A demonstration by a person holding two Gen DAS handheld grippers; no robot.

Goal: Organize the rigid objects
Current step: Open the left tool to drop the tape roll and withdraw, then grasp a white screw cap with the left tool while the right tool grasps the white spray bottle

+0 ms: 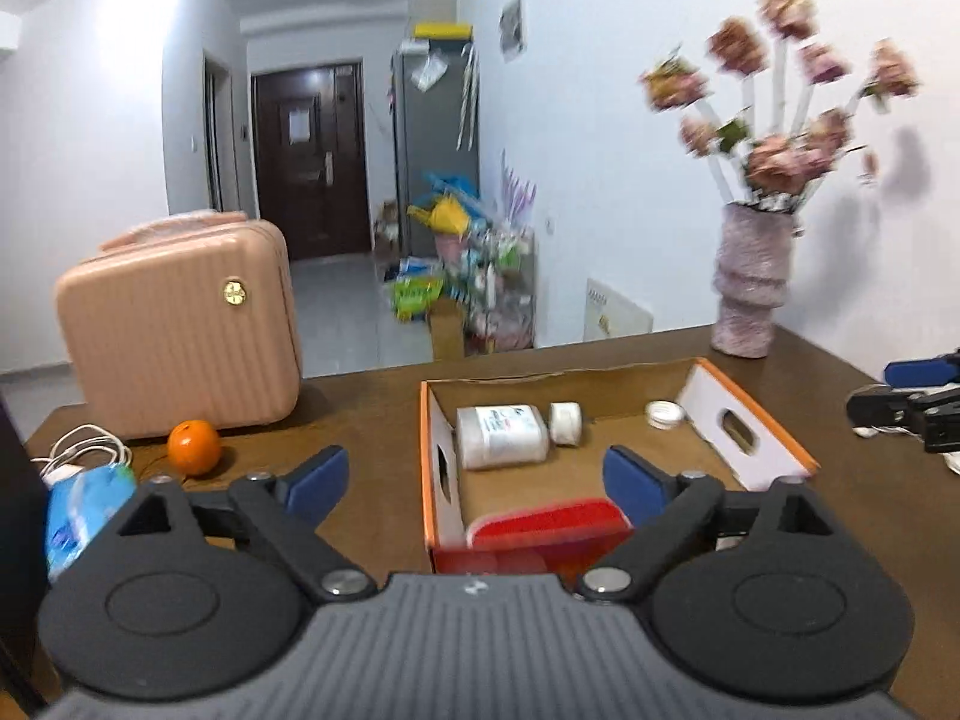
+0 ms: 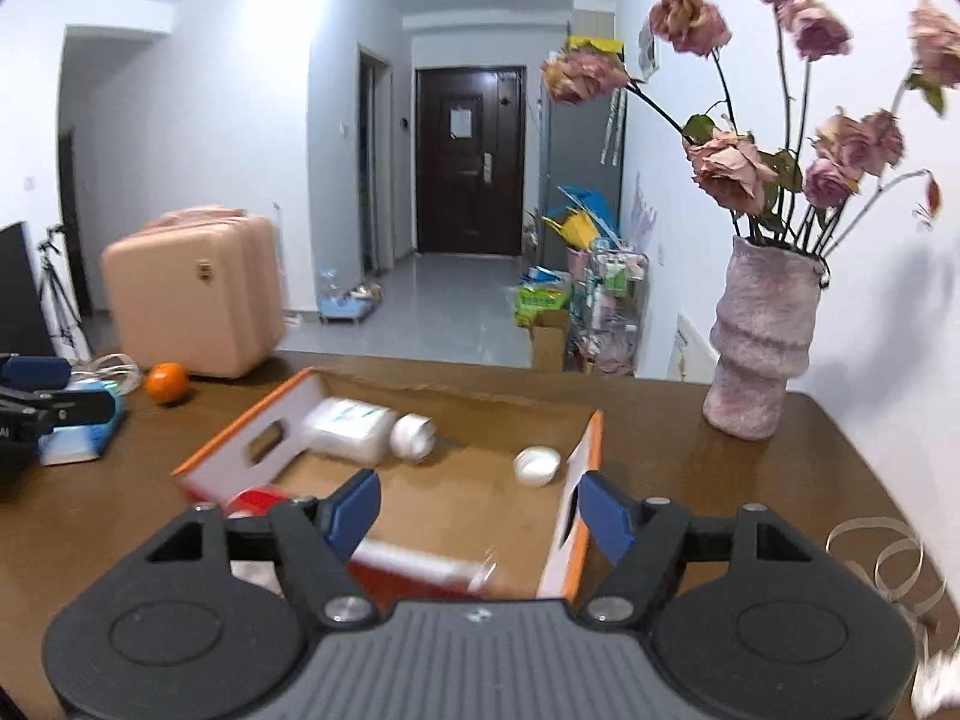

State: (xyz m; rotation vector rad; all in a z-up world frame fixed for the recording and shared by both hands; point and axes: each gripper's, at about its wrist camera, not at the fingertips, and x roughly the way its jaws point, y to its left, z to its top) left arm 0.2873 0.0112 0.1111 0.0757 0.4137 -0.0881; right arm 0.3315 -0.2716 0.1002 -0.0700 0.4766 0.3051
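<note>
An open cardboard box with orange edges (image 1: 747, 426) (image 2: 591, 456) sits on the brown table. Inside lie a white bottle on its side (image 1: 501, 435) (image 2: 354, 426), a small white jar (image 1: 665, 414) (image 2: 536, 465) and a red box (image 1: 549, 531) (image 2: 420, 564) at the near end. My left gripper (image 1: 474, 480) is open and empty, above the box's near left corner. My right gripper (image 2: 480, 507) is open and empty, above the box's near right part; it shows at the right edge of the left wrist view (image 1: 906, 405).
A pink suitcase (image 1: 180, 330) (image 2: 192, 294) stands at the back left, with an orange (image 1: 193, 447) (image 2: 167, 383), a white cable (image 1: 84, 450) and a blue-white tissue pack (image 1: 84, 510) (image 2: 81, 426) near it. A pink vase with dried roses (image 1: 750, 288) (image 2: 759, 336) stands at the back right. Ribbon curls (image 2: 888, 564) lie right.
</note>
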